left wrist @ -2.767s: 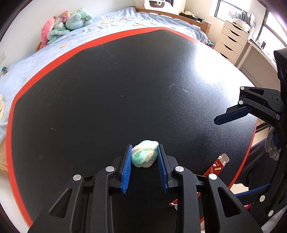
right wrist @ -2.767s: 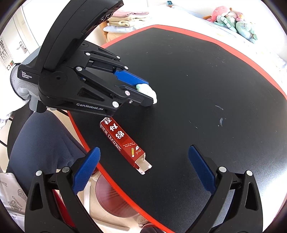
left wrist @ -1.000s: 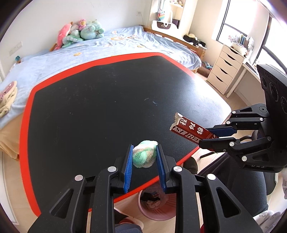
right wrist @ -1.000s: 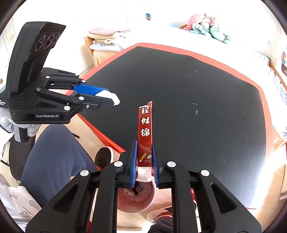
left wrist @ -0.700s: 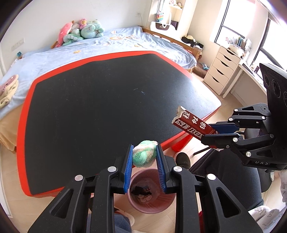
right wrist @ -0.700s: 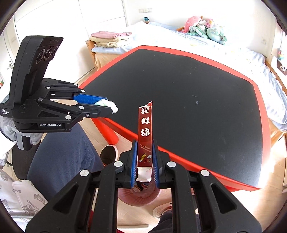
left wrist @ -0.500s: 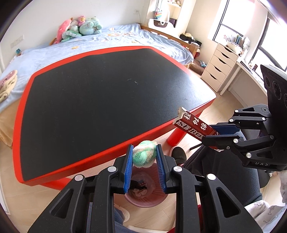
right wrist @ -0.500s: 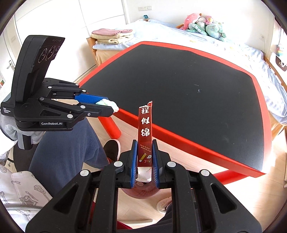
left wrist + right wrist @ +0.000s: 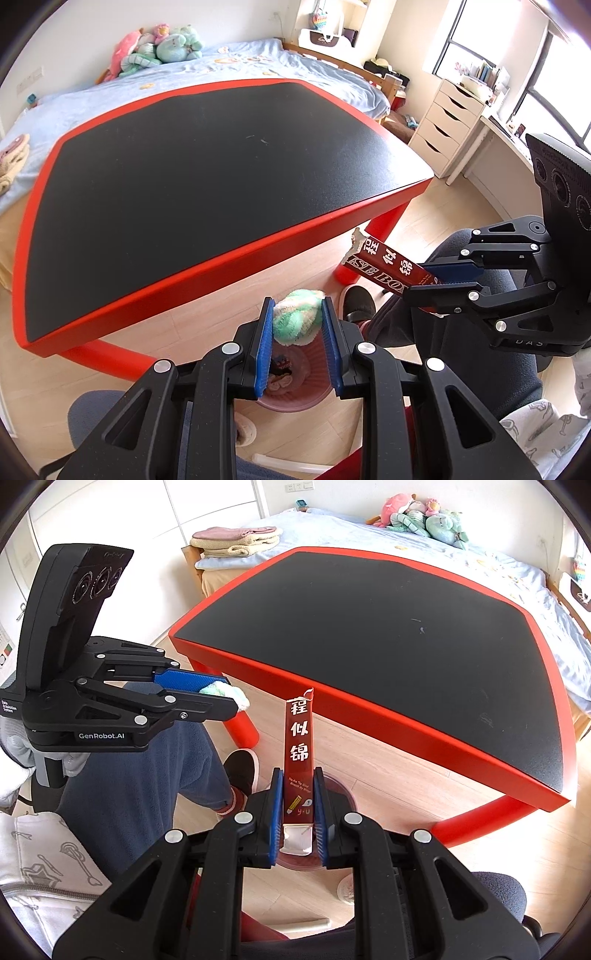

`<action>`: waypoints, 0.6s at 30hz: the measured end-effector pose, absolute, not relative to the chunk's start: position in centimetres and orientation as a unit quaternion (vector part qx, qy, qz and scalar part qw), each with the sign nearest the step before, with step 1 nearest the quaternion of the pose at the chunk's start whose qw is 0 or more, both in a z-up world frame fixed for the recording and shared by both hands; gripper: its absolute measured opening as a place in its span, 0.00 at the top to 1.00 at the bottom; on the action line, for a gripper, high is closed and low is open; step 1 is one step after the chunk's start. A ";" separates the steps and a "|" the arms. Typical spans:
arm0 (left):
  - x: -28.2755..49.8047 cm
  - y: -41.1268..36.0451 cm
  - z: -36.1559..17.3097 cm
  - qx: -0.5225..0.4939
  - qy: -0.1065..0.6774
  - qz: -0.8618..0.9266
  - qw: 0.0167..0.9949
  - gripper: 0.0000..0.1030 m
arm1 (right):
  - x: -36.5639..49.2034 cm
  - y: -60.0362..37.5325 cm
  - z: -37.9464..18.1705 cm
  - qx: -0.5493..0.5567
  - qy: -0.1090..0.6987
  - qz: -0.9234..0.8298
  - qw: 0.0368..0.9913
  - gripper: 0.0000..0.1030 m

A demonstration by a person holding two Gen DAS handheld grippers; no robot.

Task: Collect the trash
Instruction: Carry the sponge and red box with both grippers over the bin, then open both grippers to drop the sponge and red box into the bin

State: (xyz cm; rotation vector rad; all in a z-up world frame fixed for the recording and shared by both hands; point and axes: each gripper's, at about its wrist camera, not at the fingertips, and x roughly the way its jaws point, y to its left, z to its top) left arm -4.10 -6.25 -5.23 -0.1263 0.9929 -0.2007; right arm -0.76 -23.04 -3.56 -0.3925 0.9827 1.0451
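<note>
The left gripper (image 9: 297,314) is clamped on a green-and-white fluffy wad (image 9: 295,319), which sits pinched between the two blue pads at their forward ends, its top bulging a little past the tips; seen from the right wrist camera, the same wad (image 9: 225,693) pokes out white and pale green from the front of that claw; directly below it in the left wrist view lies a pink waste bin (image 9: 295,384) on the wooden floor (image 9: 207,328), with some scraps already inside; the right gripper (image 9: 298,808) is closed on a long red carton (image 9: 300,753) printed with white Chinese characters, gripped near its opened, whitish end so that most of its length juts forward beyond the fingertips; the left wrist view shows that carton (image 9: 384,264) slanting up and to the left out of the right claw, held in the air beside the wad and apart from it; the bin's rim (image 9: 338,786) shows just behind the right claw's pads; both grippers are held off the near edge of the black table with red border (image 9: 207,173), above the floor and the person's knees (image 9: 140,775).
</note>
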 end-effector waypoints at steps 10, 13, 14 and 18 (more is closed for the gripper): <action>-4.2 -5.6 -5.6 -0.083 0.466 -0.077 0.878 0.12 | 0.1 -23.7 -3.7 -0.159 0.447 0.458 0.752 0.07; -4.5 -5.3 -5.5 -0.086 0.464 -0.071 0.879 0.08 | 0.2 -24.0 -4.0 -0.151 0.452 0.453 0.754 0.05; -4.6 -5.3 -5.5 -0.087 0.463 -0.070 0.879 0.08 | 0.3 -24.1 -4.0 -0.148 0.454 0.451 0.754 0.04; -4.8 -4.9 -5.4 -0.094 0.463 -0.066 0.879 0.07 | 0.2 -24.3 -4.1 -0.139 0.459 0.448 0.754 0.03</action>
